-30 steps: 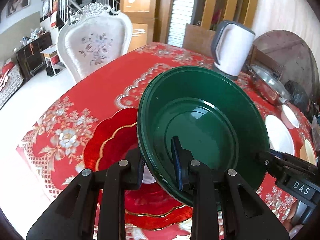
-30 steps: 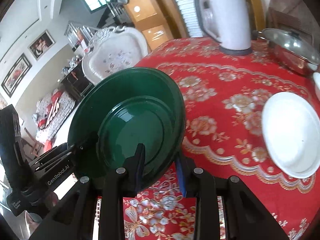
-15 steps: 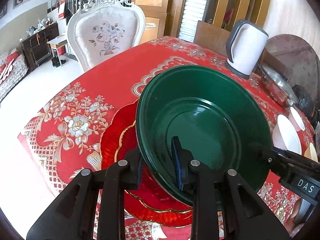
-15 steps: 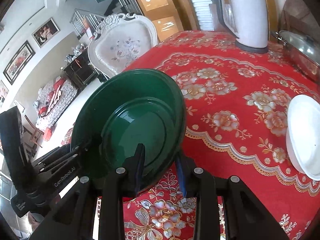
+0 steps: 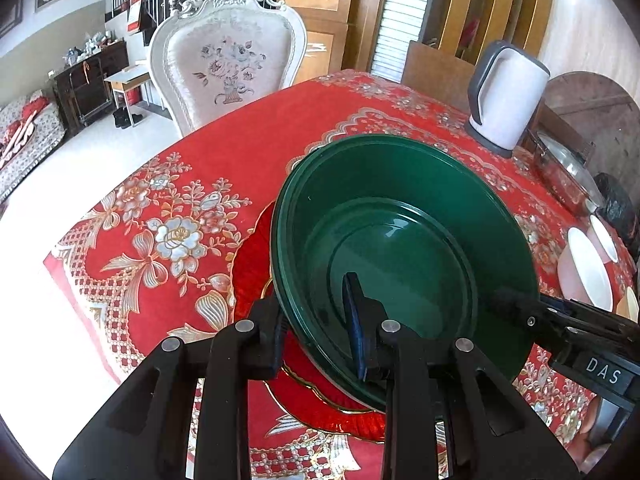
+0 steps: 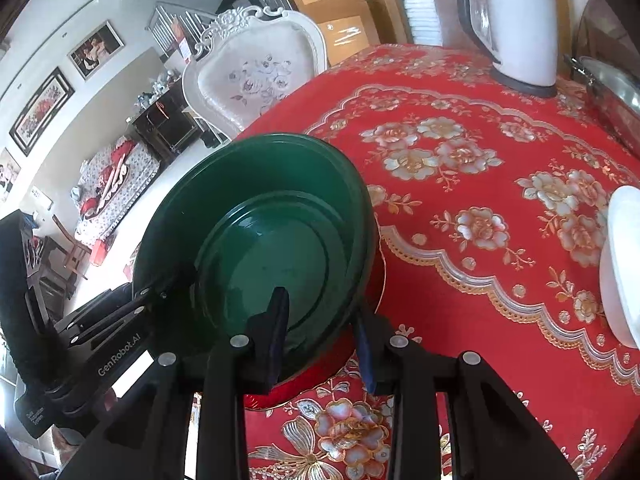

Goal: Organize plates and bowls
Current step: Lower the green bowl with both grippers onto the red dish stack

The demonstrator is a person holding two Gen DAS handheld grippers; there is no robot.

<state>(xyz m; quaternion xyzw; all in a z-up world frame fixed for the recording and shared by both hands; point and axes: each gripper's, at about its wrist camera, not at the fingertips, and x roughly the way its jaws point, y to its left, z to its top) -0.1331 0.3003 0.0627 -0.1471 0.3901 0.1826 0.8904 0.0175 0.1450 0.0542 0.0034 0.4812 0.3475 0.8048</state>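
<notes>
Both grippers hold one dark green bowl (image 5: pixel 400 248) by opposite sides of its rim. My left gripper (image 5: pixel 316 336) is shut on the rim nearest it; my right gripper (image 6: pixel 320 332) is shut on the other side of the green bowl (image 6: pixel 260 232). The bowl hangs just over a red plate with a gold rim (image 5: pixel 252 256) on the red floral tablecloth; the red plate also shows in the right wrist view (image 6: pixel 312 380). Whether the bowl touches the plate I cannot tell. White dishes (image 5: pixel 588 268) lie to the right.
A white electric kettle (image 5: pixel 504 100) stands at the table's far side, with a lidded steel pot (image 5: pixel 568 168) beside it. A white plate (image 6: pixel 624 264) lies to the right. A white carved chair (image 5: pixel 228 52) stands at the far table edge. The table edge runs close on the left.
Both grippers have carried the green bowl lower and toward the table's left edge, over the red plate. More of the red plate is covered now. Both grips are unchanged.
</notes>
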